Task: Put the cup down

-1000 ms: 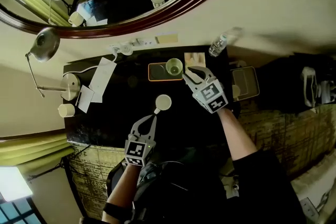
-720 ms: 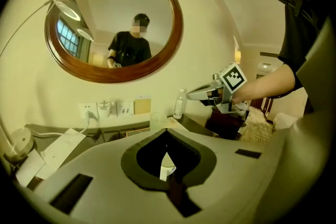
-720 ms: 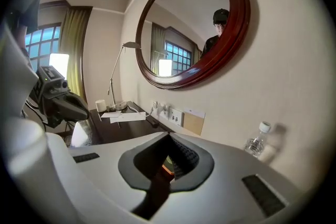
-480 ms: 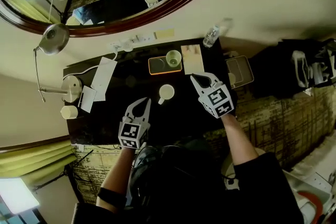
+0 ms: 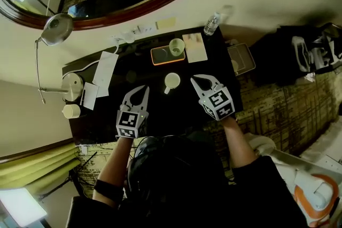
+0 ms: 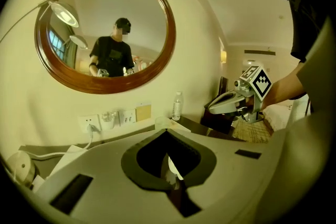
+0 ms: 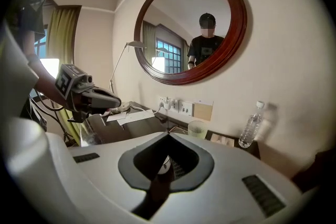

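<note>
Dark table's (image 5: pixel 170 108) front strip was bare, w/ room either side of white cup (image 5: pixel 172 80). Rear crowded: tray (image 5: pixel 158 56) w/ green cup (image 5: pixel 177 47), notepad (image 5: pixel 195 48), bottle (image 5: pixel 211 24). Lamp base (image 5: pixel 71 86) & papers (image 5: pixel 105 70) blocked left end.

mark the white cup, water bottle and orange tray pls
white cup (image 5: pixel 172 80), head view, its open mouth.
water bottle (image 5: pixel 212 24), head view, mid-body.
orange tray (image 5: pixel 160 55), head view, bare left part.

1. The table (image 5: pixel 171 108) had a dark, smooth, glossy top.
2. The cup (image 5: pixel 172 81) looked like white glazed ceramic.
3. The mirror frame (image 6: pixel 105 87) was polished reddish-brown wood.
4. The bottle (image 5: pixel 211 24) was clear plastic.
5. The lamp shade (image 5: pixel 59 28) was dull-sheened metal.
6. The paper sheet (image 5: pixel 106 71) was white and matt.
</note>
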`<state>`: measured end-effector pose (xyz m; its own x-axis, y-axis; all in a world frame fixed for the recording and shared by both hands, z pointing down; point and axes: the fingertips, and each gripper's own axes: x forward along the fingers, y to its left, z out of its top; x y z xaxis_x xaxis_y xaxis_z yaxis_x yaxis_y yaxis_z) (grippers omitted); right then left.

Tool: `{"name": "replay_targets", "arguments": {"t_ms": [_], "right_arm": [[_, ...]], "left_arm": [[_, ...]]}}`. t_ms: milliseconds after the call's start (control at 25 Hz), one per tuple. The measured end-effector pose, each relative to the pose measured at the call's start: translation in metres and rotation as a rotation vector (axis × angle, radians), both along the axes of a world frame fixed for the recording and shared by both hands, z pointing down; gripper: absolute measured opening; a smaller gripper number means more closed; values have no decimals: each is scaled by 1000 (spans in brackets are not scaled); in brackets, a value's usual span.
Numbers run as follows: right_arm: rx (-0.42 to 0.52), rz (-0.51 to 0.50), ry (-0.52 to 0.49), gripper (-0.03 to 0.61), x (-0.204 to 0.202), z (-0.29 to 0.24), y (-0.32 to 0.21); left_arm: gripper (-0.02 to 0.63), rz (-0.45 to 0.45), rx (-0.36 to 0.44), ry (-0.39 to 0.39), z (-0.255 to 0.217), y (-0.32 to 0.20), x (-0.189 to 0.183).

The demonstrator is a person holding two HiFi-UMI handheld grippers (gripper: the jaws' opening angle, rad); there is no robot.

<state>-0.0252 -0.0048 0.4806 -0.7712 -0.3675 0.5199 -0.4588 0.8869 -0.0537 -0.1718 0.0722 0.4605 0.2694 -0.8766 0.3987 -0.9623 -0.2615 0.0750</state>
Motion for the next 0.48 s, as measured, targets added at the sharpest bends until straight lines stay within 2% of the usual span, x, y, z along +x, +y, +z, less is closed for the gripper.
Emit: {"name": "replay_targets", "arguments": {"t_ms": [200, 320, 480], "right_arm": [[20, 4, 9, 5, 4, 7, 6], [2, 6, 11, 5, 5, 5, 11], [7, 3, 14, 5, 9, 10, 10]], "left_arm": [[1, 1, 2, -13, -5, 6, -5], [0, 35, 4, -8, 6, 9, -7], [0, 47, -39, 10, 16, 10, -1]]}}
